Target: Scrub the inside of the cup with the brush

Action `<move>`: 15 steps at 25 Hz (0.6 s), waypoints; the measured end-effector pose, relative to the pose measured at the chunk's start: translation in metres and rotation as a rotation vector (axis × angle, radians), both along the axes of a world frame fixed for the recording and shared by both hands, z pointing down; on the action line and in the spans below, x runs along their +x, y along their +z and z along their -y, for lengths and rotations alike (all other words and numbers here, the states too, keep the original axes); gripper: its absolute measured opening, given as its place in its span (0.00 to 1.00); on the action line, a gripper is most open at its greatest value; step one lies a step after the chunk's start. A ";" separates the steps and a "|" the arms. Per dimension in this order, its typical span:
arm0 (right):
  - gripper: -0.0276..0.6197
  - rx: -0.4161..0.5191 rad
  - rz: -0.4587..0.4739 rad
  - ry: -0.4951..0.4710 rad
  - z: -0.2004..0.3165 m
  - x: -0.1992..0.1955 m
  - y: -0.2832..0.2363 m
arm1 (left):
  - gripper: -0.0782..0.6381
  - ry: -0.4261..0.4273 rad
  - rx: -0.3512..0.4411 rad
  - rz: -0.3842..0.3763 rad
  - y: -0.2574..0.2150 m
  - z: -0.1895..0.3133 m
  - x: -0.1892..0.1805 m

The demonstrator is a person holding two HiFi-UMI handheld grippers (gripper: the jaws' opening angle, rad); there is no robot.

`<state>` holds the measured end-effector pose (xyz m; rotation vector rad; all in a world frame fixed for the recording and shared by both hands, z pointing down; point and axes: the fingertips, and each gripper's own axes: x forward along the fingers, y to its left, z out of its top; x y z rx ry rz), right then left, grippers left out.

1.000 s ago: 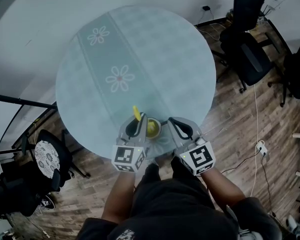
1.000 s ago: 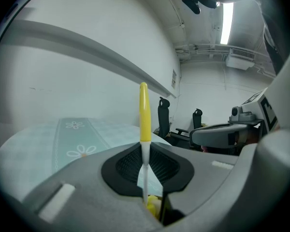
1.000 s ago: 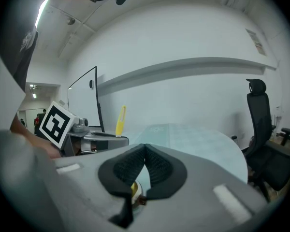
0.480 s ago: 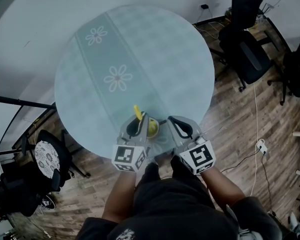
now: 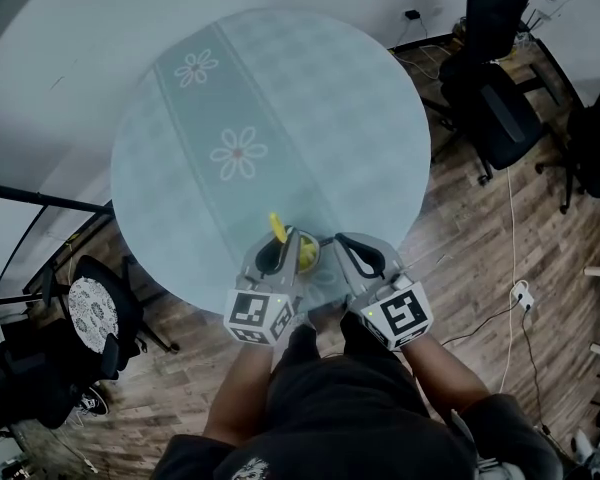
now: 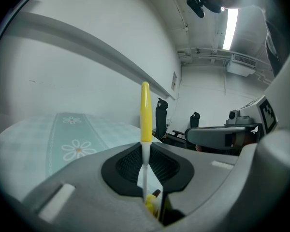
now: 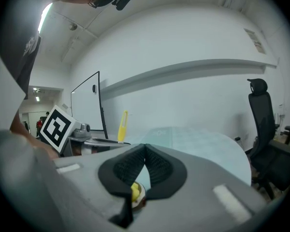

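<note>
Brush clamped in left claw, cup pinched

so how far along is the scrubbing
Done: the left gripper is shut on the brush, and the right gripper appears shut on the cup rim, at the table edge. In hand: the brush's lower end goes down into the cup, handle up. Left: the inside can't be judged clean; then lift the brush out.

Our left gripper: grey shell, black ribbed pads, black-and-white marker cube.
Our right gripper: alike.
Our top: dark, pale print.
</note>
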<state>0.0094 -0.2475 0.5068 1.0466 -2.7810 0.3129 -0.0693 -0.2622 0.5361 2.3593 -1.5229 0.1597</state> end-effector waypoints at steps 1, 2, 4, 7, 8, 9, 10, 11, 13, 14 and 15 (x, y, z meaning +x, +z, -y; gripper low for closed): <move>0.05 0.008 0.009 -0.004 -0.001 -0.002 -0.002 | 0.16 0.001 0.001 0.001 0.000 -0.001 0.000; 0.05 0.010 0.014 -0.007 -0.002 -0.004 -0.004 | 0.16 0.002 0.002 0.001 -0.001 -0.003 0.000; 0.05 0.004 0.007 -0.011 -0.005 -0.006 -0.003 | 0.16 0.002 0.002 0.000 -0.002 -0.006 -0.002; 0.05 -0.001 0.004 -0.015 -0.009 -0.010 -0.004 | 0.16 -0.005 -0.002 -0.004 -0.003 -0.012 -0.008; 0.05 -0.004 0.004 -0.014 -0.010 -0.011 -0.004 | 0.16 -0.007 -0.003 -0.004 -0.003 -0.014 -0.010; 0.05 -0.007 0.001 -0.015 -0.012 -0.013 -0.003 | 0.16 -0.008 -0.004 -0.004 -0.003 -0.015 -0.011; 0.05 -0.007 0.002 -0.019 -0.013 -0.014 -0.002 | 0.16 -0.009 -0.005 -0.004 -0.002 -0.017 -0.013; 0.05 -0.005 0.005 -0.025 -0.015 -0.017 -0.001 | 0.16 -0.009 -0.005 -0.004 -0.002 -0.019 -0.014; 0.05 -0.002 0.005 -0.031 -0.017 -0.021 -0.001 | 0.16 -0.010 -0.005 -0.002 -0.001 -0.022 -0.016; 0.05 -0.001 0.004 -0.033 -0.018 -0.023 -0.002 | 0.16 -0.012 -0.006 -0.001 -0.001 -0.023 -0.018; 0.05 0.001 0.005 -0.037 -0.020 -0.024 -0.002 | 0.16 -0.013 -0.006 0.001 -0.001 -0.025 -0.019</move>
